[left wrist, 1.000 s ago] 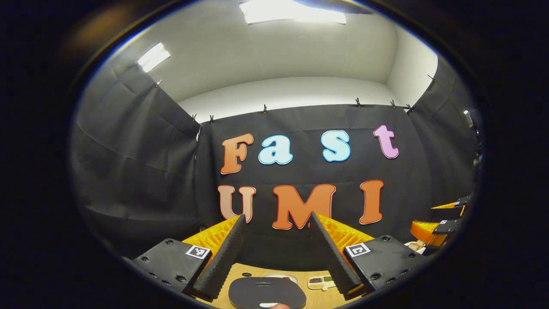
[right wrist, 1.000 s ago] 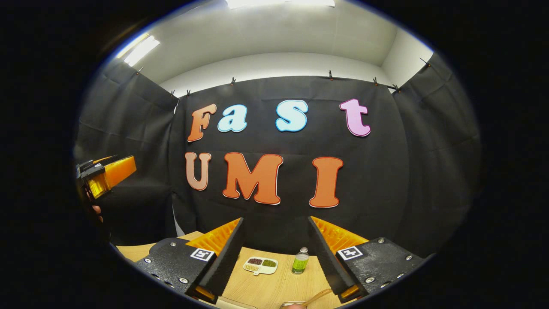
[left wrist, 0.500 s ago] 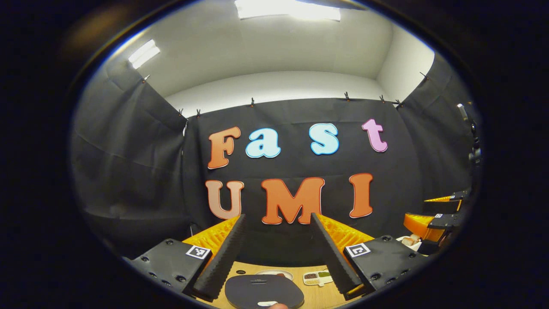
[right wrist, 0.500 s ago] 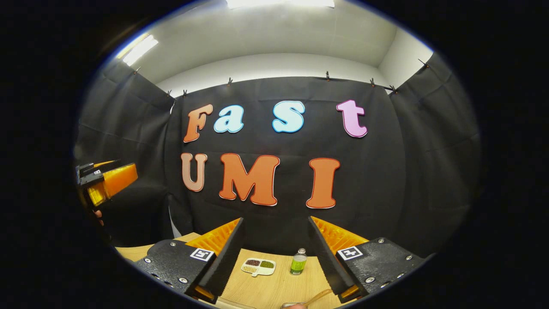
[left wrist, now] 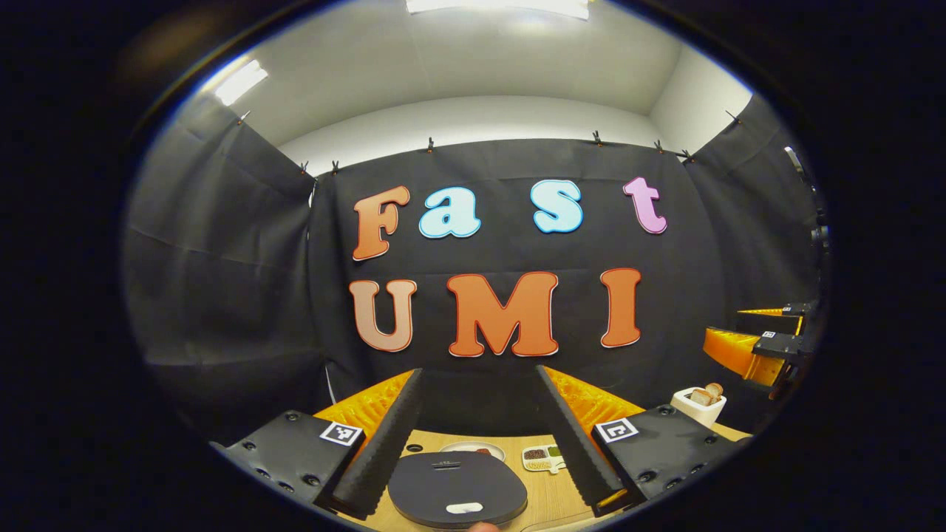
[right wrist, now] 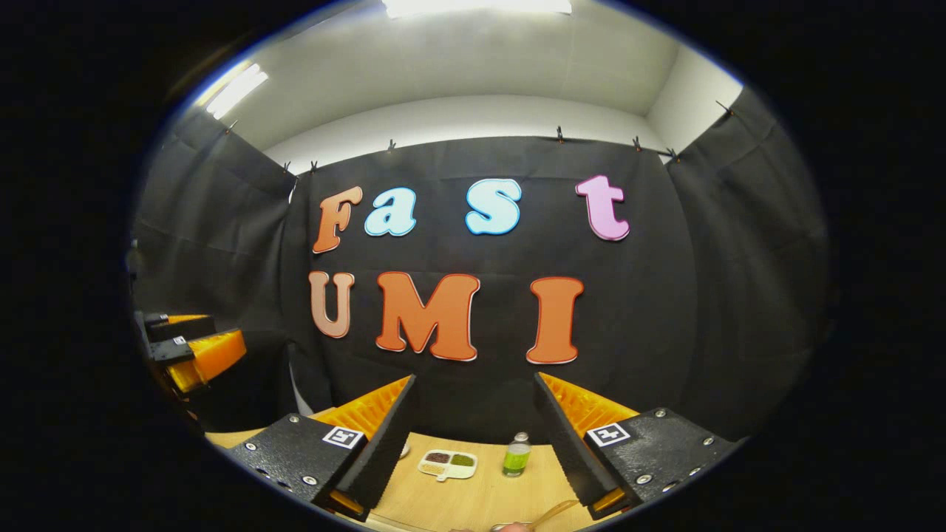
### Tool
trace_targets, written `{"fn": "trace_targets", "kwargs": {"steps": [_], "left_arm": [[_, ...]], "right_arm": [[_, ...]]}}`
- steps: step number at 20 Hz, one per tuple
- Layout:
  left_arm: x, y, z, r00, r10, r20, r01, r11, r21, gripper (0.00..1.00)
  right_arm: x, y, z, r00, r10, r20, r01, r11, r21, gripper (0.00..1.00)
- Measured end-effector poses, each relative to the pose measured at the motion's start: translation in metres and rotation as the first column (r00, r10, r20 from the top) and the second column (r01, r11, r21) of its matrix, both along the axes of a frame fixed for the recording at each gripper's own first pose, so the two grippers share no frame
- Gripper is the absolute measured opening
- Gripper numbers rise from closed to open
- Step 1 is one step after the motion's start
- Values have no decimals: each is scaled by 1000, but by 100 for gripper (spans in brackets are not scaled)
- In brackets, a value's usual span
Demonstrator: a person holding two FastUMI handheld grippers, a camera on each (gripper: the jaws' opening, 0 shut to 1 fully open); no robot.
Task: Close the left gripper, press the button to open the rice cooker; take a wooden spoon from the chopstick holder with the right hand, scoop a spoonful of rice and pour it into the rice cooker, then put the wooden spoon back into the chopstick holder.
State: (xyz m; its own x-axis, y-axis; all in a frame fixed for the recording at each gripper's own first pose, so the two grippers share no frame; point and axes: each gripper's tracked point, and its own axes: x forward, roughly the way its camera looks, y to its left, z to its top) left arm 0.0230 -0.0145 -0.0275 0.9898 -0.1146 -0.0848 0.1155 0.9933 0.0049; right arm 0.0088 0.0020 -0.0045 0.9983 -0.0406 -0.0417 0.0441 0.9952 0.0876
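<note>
The rice cooker's black lid point(left wrist: 457, 489) lies shut just below my left gripper point(left wrist: 479, 373), which hangs open above it with nothing between its fingers. A pale button point(left wrist: 464, 507) sits at the lid's near edge. A white chopstick holder point(left wrist: 698, 408) with wooden ends sticking out stands at the right, under the other gripper point(left wrist: 761, 347). In the right gripper view my right gripper point(right wrist: 475, 378) is open and empty above the wooden table point(right wrist: 458, 499). A thin wooden handle point(right wrist: 553, 509) shows at the bottom edge. The left gripper point(right wrist: 188, 351) hangs at the far left.
A small divided dish of grains point(right wrist: 447, 463) and a green bottle point(right wrist: 516, 454) stand on the table toward the back wall. In the left gripper view the same dish point(left wrist: 543, 458) sits behind the cooker beside a pale plate point(left wrist: 473, 448).
Both views have tipped downward. The left gripper has sunk toward the cooker, so more of the lid, its button and the holder show. Both grippers stay open.
</note>
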Motion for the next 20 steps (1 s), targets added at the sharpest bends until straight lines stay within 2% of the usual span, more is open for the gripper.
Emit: {"fn": "trace_targets", "kwargs": {"steps": [3,5,8,10,11,12,15,18,20], "left_arm": [[6,16,-12,999,33,-32,-32,998,55,94],[9,24,-20,997,58,-54,-53,995,81,99],[12,29,-45,989,67,-128,-57,995,76,54],[13,35,-62,979,100,-178,-84,992,98,25],[12,31,-71,975,83,-208,-65,993,95,10],[10,24,-80,969,69,-235,-47,994,96,12],[7,23,-109,939,89,-332,-39,987,154,12],[3,22,-142,886,109,-450,-32,984,175,12],[0,25,-164,838,117,-533,-33,986,165,12]], "right_arm": [[6,-9,-13,998,-23,-51,23,1000,5,94],[6,-11,-18,997,-41,-65,40,999,-15,95],[7,-16,-21,996,-59,-66,57,998,-32,95],[6,-21,-29,995,-65,-77,62,997,-36,95],[5,-22,-30,994,-67,-82,64,997,-34,95],[6,-23,-32,994,-69,-88,66,997,-33,95],[6,-28,-38,992,-78,-99,75,997,-35,95],[7,-31,-43,990,-84,-110,80,996,-41,95],[6,-34,-49,989,-86,-123,81,996,-43,95]]}}
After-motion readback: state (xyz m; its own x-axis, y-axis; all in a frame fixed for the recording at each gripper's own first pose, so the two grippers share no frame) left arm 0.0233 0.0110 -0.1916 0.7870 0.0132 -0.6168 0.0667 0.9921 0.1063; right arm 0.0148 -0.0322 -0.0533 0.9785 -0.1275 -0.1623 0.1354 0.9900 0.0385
